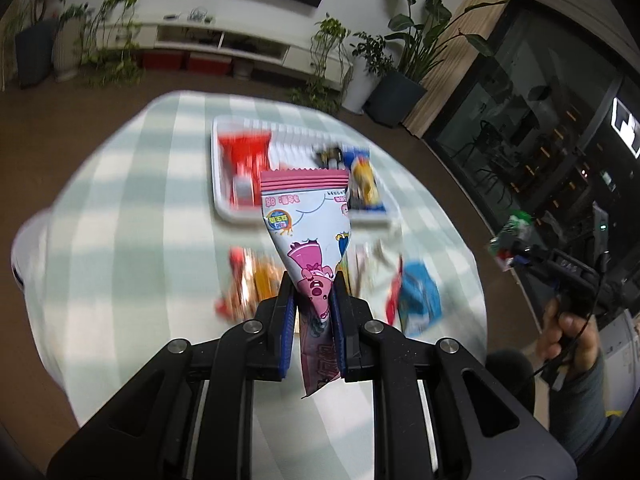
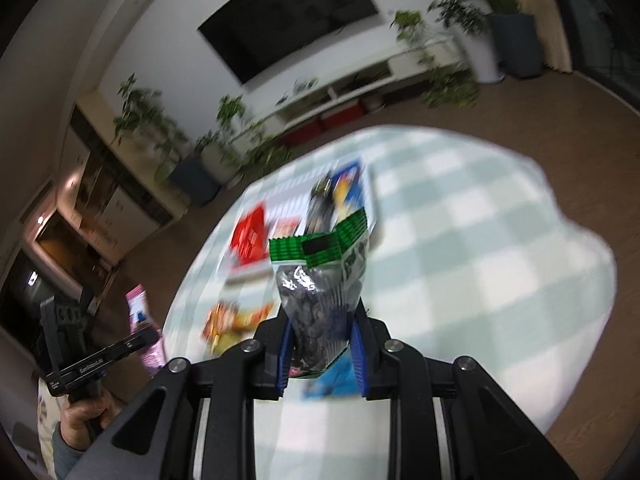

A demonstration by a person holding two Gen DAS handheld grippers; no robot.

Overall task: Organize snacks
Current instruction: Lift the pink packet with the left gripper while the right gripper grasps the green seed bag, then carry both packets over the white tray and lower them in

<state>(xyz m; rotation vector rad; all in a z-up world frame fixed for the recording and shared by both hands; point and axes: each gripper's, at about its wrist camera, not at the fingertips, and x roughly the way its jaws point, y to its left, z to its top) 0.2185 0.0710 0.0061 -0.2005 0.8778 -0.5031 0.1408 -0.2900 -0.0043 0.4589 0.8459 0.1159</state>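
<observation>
My left gripper (image 1: 313,286) is shut on a pink and white snack packet (image 1: 306,220) with a cartoon pig, held up above the table. My right gripper (image 2: 322,312) is shut on a clear packet of dark snacks with a green top (image 2: 320,276), also lifted off the table. A white tray (image 1: 224,204) lies further back on the checked cloth, holding a red packet (image 1: 246,160) and a blue and yellow packet (image 1: 362,178). The same tray (image 2: 370,188) shows behind the green-topped packet in the right wrist view.
Loose snacks lie on the checked tablecloth (image 1: 132,216): an orange and red packet (image 1: 248,280) and a blue packet (image 1: 418,300). The other gripper and the hand holding it (image 1: 568,320) show at the right. Potted plants and a white media cabinet stand beyond the table.
</observation>
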